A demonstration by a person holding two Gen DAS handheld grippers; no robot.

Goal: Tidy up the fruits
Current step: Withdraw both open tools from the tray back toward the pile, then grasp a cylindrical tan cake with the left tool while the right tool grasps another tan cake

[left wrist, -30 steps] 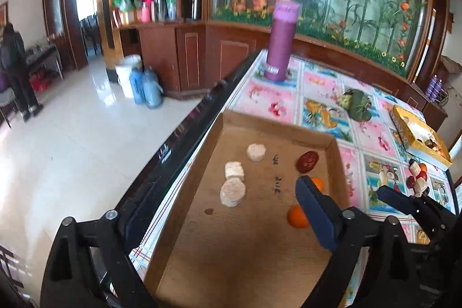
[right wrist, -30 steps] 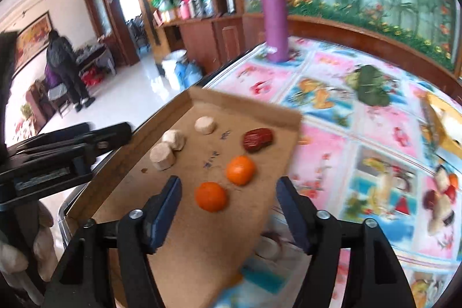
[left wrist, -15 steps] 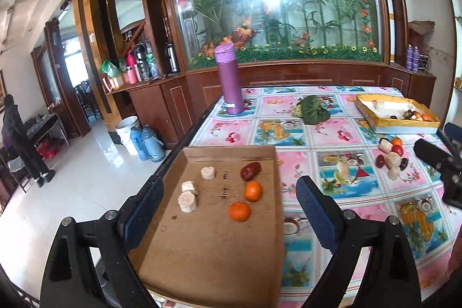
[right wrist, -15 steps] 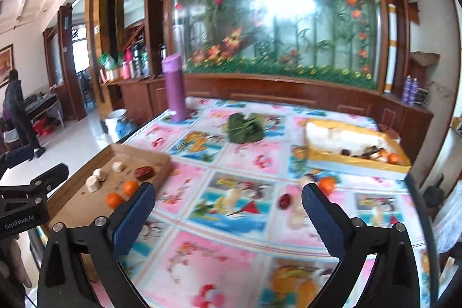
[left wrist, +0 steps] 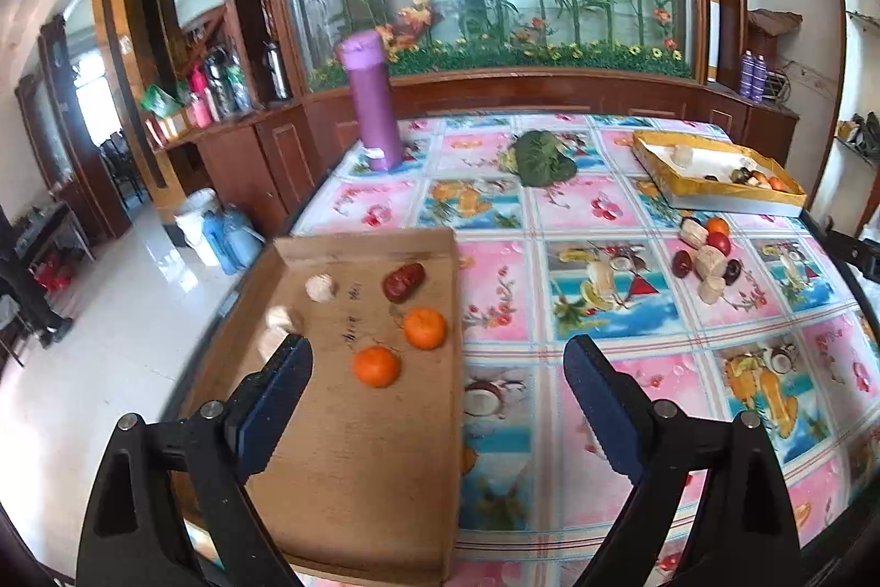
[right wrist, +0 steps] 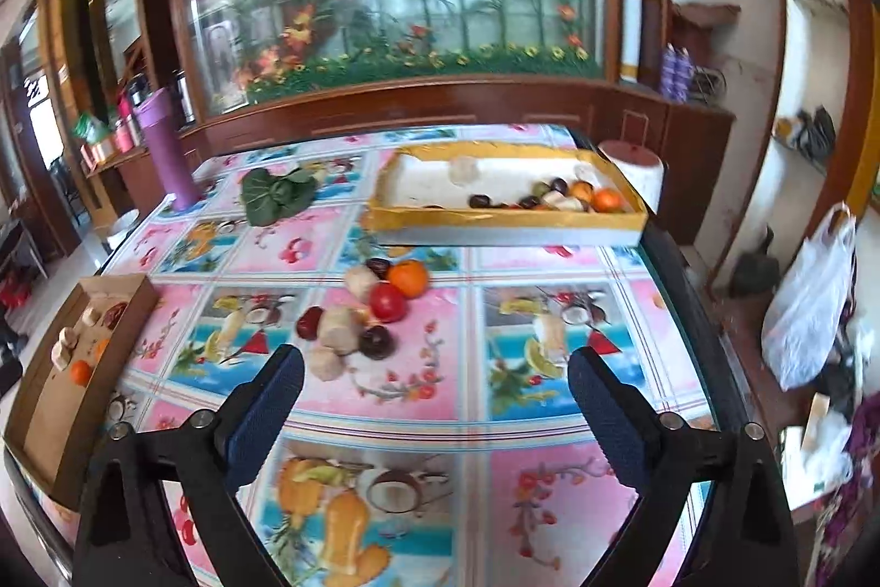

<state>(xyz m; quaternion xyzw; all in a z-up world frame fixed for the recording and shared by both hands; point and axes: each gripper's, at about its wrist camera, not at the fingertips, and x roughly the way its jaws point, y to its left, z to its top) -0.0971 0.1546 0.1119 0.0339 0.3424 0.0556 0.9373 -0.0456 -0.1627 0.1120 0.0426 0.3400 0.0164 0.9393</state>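
A brown cardboard tray [left wrist: 385, 466] at the table's left edge holds two oranges [left wrist: 376, 366], a red date [left wrist: 403, 281] and pale round pieces [left wrist: 320, 287]. It also shows in the right wrist view [right wrist: 60, 416]. A loose pile of fruit [right wrist: 363, 317] lies mid-table, with an orange [right wrist: 408, 278] and a red fruit [right wrist: 388, 302]; the left wrist view shows the pile [left wrist: 707, 257] too. A yellow-rimmed box [right wrist: 506, 218] behind it holds several fruits. My left gripper [left wrist: 437, 400] is open over the tray's right edge. My right gripper [right wrist: 434, 402] is open, short of the pile.
A purple flask [left wrist: 369, 100] stands at the far left of the table and a green leafy bundle [left wrist: 542, 158] lies near the back. A white plastic bag [right wrist: 808, 306] sits off the table's right side. A wooden cabinet with a glass flower panel backs the table.
Both grippers have swung to the right and drawn back from the cardboard tray. The right wrist view now faces the loose fruit pile and yellow box. Both stay open and empty.
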